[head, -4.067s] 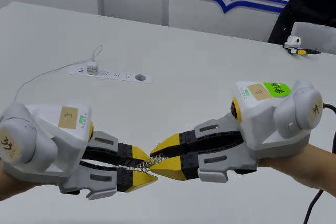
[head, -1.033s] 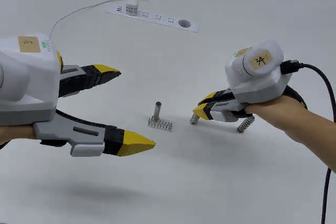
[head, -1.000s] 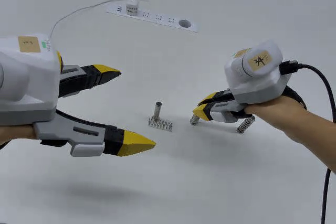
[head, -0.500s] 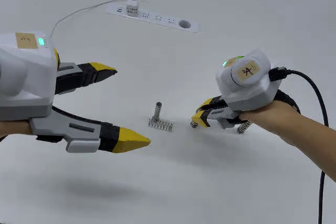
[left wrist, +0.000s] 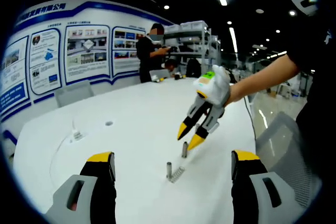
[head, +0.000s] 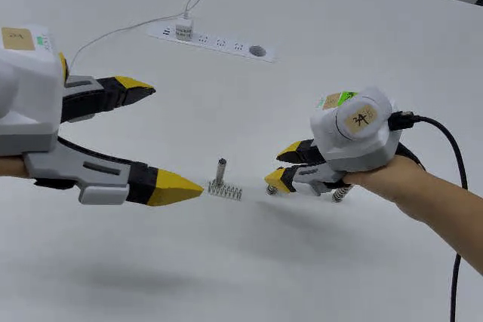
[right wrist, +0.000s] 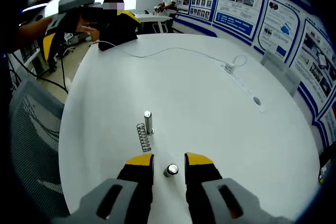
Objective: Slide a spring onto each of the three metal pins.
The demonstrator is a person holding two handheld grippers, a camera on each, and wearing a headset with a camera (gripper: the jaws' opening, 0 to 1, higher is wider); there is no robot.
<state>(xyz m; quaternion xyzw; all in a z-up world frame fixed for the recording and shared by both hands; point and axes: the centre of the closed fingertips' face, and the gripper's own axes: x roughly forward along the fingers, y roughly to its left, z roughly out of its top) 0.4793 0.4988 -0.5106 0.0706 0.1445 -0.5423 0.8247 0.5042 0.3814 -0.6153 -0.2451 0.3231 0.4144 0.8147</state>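
Left gripper (head: 175, 138) held high, fingers spread wide — right gripper (head: 273, 168) low, fingers narrowly parted.

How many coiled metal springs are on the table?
3 springs: one loose beside the bare metal pin, one between the right tongs, one under the right hand, partly hidden.

Left gripper (head: 175, 138) gaping wide over bare table (head: 249, 262), so I have a clear run to the pin (head: 221, 170). A loose spring (head: 225, 191) lies at its foot, blocking low on my side. My right gripper (head: 274, 168) jaws straddle the second pin (right wrist: 170, 170) with slim gaps both sides. The other spring (head: 340, 194) is tucked under my right hand. The power strip (head: 211, 40) is well back.
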